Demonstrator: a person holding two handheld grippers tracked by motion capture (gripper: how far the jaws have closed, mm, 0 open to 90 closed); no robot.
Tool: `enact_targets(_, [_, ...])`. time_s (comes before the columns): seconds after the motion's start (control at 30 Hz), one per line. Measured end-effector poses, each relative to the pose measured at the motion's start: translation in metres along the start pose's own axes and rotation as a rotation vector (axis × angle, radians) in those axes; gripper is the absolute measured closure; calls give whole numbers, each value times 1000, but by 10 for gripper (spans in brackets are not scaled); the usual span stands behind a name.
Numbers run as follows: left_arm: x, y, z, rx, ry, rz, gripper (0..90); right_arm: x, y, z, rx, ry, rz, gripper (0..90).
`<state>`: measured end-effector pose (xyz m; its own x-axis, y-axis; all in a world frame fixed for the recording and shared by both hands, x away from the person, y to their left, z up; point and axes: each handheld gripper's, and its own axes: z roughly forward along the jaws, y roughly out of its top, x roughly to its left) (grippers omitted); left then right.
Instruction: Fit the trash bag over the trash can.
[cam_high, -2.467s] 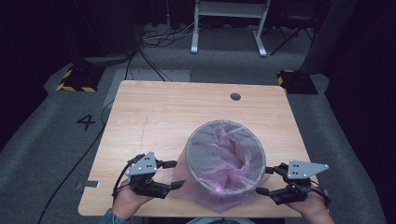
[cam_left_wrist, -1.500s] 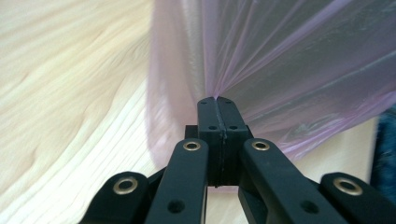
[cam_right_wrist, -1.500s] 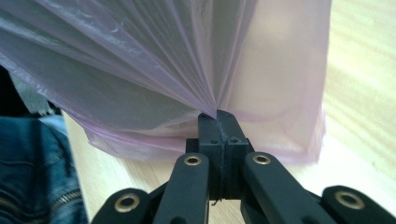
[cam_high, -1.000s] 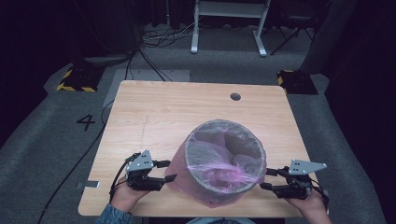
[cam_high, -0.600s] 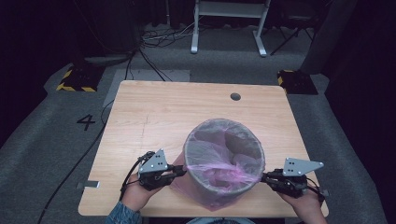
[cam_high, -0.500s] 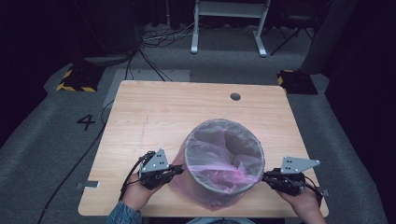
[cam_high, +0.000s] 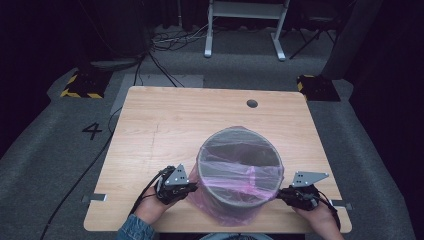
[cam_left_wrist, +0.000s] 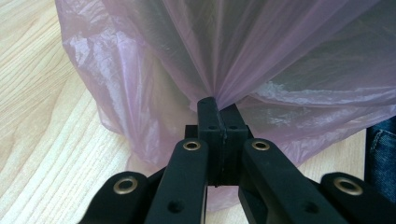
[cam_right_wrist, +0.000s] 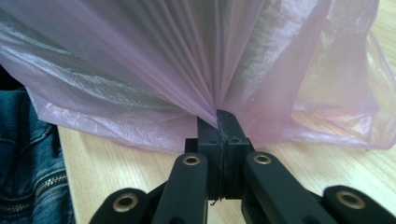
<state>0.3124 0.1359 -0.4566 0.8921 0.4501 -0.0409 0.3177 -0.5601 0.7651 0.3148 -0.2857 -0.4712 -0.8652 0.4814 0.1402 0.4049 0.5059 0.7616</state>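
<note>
- Your left claw (cam_left_wrist: 217, 108) has just clamped shut, pinching the pink bag (cam_high: 235, 212) film.
- Your right claw (cam_right_wrist: 219, 119) likewise pinches it.
- The bin (cam_high: 240, 197) stands on the table (cam_high: 165, 125).

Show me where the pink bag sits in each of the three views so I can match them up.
High view: the pink bag lines the grey bin at the table's near edge, between both hands.
Left gripper view: it hangs across the top, pleats gathered into the shut left tongs.
Right gripper view: it drapes across the top, pleats gathered into the shut right tongs.
Shared landmark: the wooden table.
</note>
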Motion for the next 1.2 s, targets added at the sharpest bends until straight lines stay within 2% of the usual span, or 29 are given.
enact_targets(0.03, [1, -1, -1, -9, 12, -6, 867, 0, 0, 0, 6, 1, 0, 859])
enact_targets(0.07, [2, -3, -2, -28, 32, -16, 745, 0, 0, -1, 10, -1, 0, 762])
enact_targets(0.1, [3, -4, -4, -51, 27, -29, 654, 1, 0, -2, -2, -1, 4, 639])
enact_targets(0.13, [5, -5, -8, -76, 11, -36, 603, 1, 0, -3, -23, 7, 1, 559])
enact_targets(0.23, [6, -7, -22, -158, 3, -35, 527, 6, 2, -17, -88, 22, -33, 467])
enact_targets(0.3, [6, -8, -29, -186, 8, -37, 511, 7, 4, -26, -125, 23, -36, 465])
enact_targets(0.33, [6, -8, -33, -198, 23, -42, 493, 6, 5, -31, -141, 18, -43, 461])
enact_targets(0.4, [8, -11, -38, -204, 85, -52, 455, 3, 6, -38, -159, 22, -36, 438])
enact_targets(0.43, [10, -13, -41, -202, 137, -75, 439, 2, 7, -41, -164, 12, -36, 432])
enact_targets(0.5, [15, -17, -45, -197, 184, -120, 434, -1, 8, -45, -169, 26, -7, 386])
enact_targets(0.53, [19, -21, -48, -195, 208, -156, 434, -1, 10, -46, -173, 23, 3, 374])
enact_targets(0.6, [24, -28, -51, -197, 218, -198, 433, 3, 15, -53, -192, -4, -19, 337])
enact_targets(0.63, [25, -31, -52, -195, 217, -203, 432, 5, 17, -55, -181, -21, -14, 285])
enact_targets(0.67, [25, -34, -53, -189, 221, -206, 430, 6, 19, -57, -168, -30, 14, 244])
enact_targets(0.7, [25, -36, -53, -176, 234, -204, 428, 7, 20, -59, -158, -39, 34, 232])
enact_targets(0.77, [25, -39, -54, -145, 265, -189, 428, 11, 24, -64, -184, -73, 15, 153])
enact_targets(0.8, [25, -41, -54, -137, 273, -192, 427, 14, 26, -67, -193, -99, 9, 141])
enact_targets(0.87, [27, -45, -53, -118, 292, -196, 427, 17, 30, -72, -185, -100, 9, 145])
enact_targets(0.93, [31, -49, -53, -105, 309, -216, 427, 19, 34, -76, -162, -105, 13, 145])
enact_targets(1.03, [38, -56, -54, -83, 336, -237, 424, 20, 39, -82, -161, -114, 63, 145])
enact_targets(1.1, [42, -60, -54, -63, 359, -250, 423, 21, 40, -85, -162, -102, 81, 145])
enact_targets(1.2, [46, -66, -53, -22, 397, -257, 422, 27, 44, -93, -174, -93, 68, 135])
